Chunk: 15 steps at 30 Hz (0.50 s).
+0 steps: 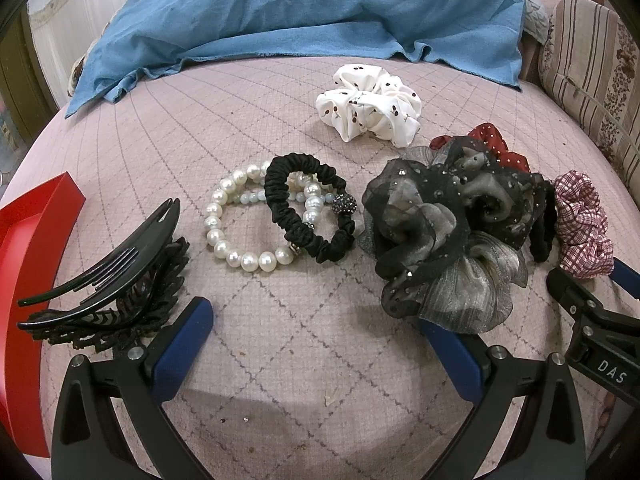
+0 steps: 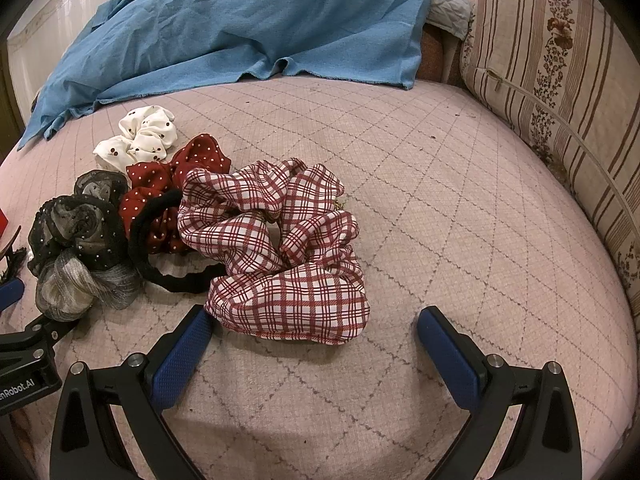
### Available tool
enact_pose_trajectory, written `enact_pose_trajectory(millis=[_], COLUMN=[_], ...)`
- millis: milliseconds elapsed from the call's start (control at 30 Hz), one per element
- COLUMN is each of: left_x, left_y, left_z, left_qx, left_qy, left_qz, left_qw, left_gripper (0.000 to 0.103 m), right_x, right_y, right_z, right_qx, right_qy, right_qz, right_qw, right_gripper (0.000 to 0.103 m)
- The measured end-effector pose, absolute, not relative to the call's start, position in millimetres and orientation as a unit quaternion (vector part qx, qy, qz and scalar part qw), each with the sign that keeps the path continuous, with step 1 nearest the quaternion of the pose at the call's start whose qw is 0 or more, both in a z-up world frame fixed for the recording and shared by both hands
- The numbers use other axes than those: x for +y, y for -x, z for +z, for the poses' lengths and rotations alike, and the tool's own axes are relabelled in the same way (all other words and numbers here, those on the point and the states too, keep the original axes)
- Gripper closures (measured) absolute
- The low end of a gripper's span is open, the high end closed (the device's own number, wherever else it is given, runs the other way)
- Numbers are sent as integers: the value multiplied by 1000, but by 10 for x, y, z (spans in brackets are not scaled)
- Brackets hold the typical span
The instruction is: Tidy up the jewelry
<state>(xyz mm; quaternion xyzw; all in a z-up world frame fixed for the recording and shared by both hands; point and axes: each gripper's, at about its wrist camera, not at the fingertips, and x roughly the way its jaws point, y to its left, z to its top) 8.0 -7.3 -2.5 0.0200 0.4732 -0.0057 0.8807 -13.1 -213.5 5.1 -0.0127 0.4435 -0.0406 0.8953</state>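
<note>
In the left wrist view, a pearl bracelet [image 1: 224, 232] lies on the pink bed cover with a black hair tie [image 1: 304, 208] across it. A black hair claw [image 1: 116, 280] lies at the left, a black-grey organza scrunchie [image 1: 448, 236] at the right. My left gripper [image 1: 316, 332] is open and empty, just short of them. In the right wrist view, a red-plaid scrunchie [image 2: 280, 252] lies right in front of my right gripper [image 2: 314, 336], which is open and empty. A red dotted scrunchie [image 2: 172, 188], a thin black band [image 2: 168, 276] and a white cherry-print scrunchie [image 2: 138, 140] lie beyond.
A red tray [image 1: 24, 248] sits at the far left. A blue cloth [image 1: 300, 12] is heaped at the back of the bed. A striped floral cushion [image 2: 560, 92] lines the right side. The right gripper's body [image 1: 592, 328] shows in the left wrist view.
</note>
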Motion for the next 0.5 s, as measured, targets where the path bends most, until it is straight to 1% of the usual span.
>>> enact_pose_trajectory(millis=[100, 133, 233, 400, 500], left_x=[-107, 2, -23, 93, 166], left_y=[-94, -16, 40, 240, 433], left_z=[-18, -10, 5, 114, 246], left_qx=[484, 484, 480, 477, 456], left_qy=[-28, -28, -38, -22, -17], left_qz=[-14, -17, -17, -23, -19], left_qw=[874, 875, 876, 879, 890], left_gripper=[0, 0, 0, 0, 0], right_x=[-2144, -2146, -2183, -2148, -2108], right_y=[141, 157, 189, 243, 279], right_z=[52, 63, 68, 75, 84], right_qx=[451, 456, 472, 471, 465], right_qy=[3, -4, -28, -14, -6], right_qz=[-43, -44, -50, -51, -59], right_qw=[892, 889, 880, 881, 883], right_gripper=[0, 0, 0, 0, 0])
